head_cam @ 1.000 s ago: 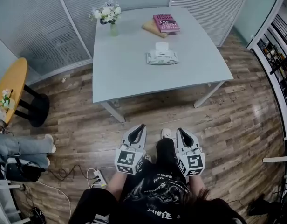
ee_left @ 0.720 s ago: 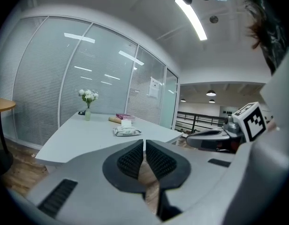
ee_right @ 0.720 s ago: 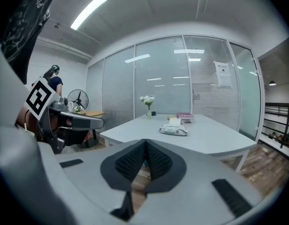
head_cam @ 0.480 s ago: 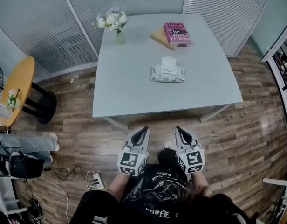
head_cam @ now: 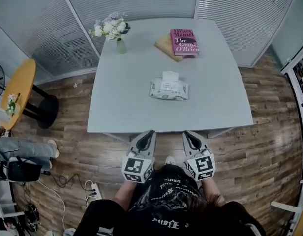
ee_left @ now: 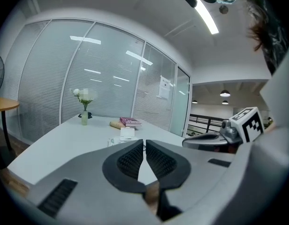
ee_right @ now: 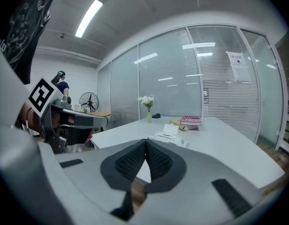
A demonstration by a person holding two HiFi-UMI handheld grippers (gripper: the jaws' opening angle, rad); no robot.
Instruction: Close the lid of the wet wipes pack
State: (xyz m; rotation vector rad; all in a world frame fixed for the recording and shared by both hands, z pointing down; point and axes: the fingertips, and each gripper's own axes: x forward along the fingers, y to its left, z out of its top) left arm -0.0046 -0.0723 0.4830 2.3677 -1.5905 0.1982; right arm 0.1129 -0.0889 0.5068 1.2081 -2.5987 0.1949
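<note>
Where jaws point, wet wipes pack (head_cam: 168, 89) lies well ahead.

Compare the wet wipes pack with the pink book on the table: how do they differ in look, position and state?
The wet wipes pack is pale, with its lid flipped open; the pink book is closed. The pack lies directly on the table near its middle, while the book sits toward the far edge, resting on a tan item. Both lie flat on the same grey table.
</note>
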